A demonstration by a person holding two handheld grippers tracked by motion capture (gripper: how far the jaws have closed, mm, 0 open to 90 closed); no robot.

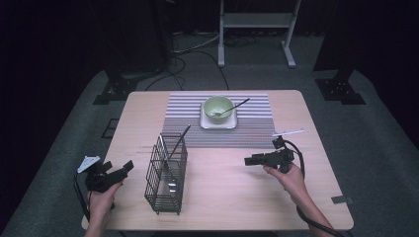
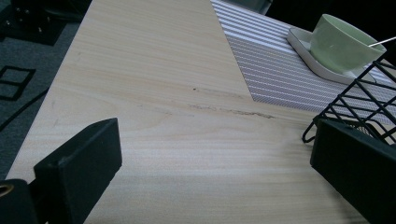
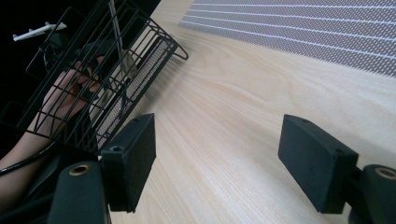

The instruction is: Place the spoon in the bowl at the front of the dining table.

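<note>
A black wire basket is standing upright on the near-left part of the table, tall and narrow, its open grid letting the wood show through. One dark-handled utensil is leaning inside it, its handle sticking out over the far rim, and something pale is lying at the bottom, too small to name. In the left gripper view a corner of the basket is showing at the right, just beside the right jaw.

The left gripper is hovering near the table's left edge, just left of the basket and apart from it; its jaws are standing wide apart with nothing between them but bare wood. The right gripper is being held right of centre, well apart from the basket and pointing left toward it, its jaws also spread wide and holding nothing.

Open wood is lying between the basket and the right gripper, and all along the near edge. To the far side a striped mat is covering the middle of the table, its near edge passing just behind the basket. On the mat a green bowl is sitting on a white square plate, with a second utensil resting in the bowl, its handle pointing far and right.

Counted: one basket, one mat, one bowl, one plate, two utensils, two grippers.
</note>
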